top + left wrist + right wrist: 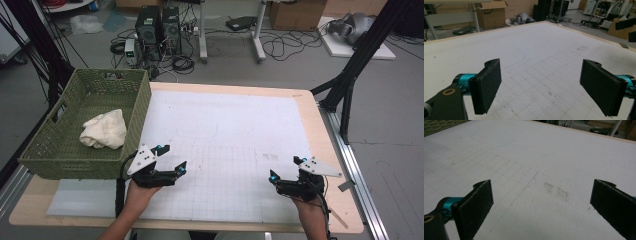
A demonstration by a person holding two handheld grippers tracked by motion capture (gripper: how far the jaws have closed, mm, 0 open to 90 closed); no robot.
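Apparently done: cream cloth (104, 129) bundled in green basket (131, 131), left gripper (174, 158) and right gripper (285, 168) gaping wide, empty, over bare mat (235, 130).

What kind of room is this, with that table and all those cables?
Most likely a lab or workshop set up for recording handling work. Computer towers and loose cables sit on the bare floor, cardboard boxes are stacked behind, and a person holds a hand-held gripper over a gridded white mat.
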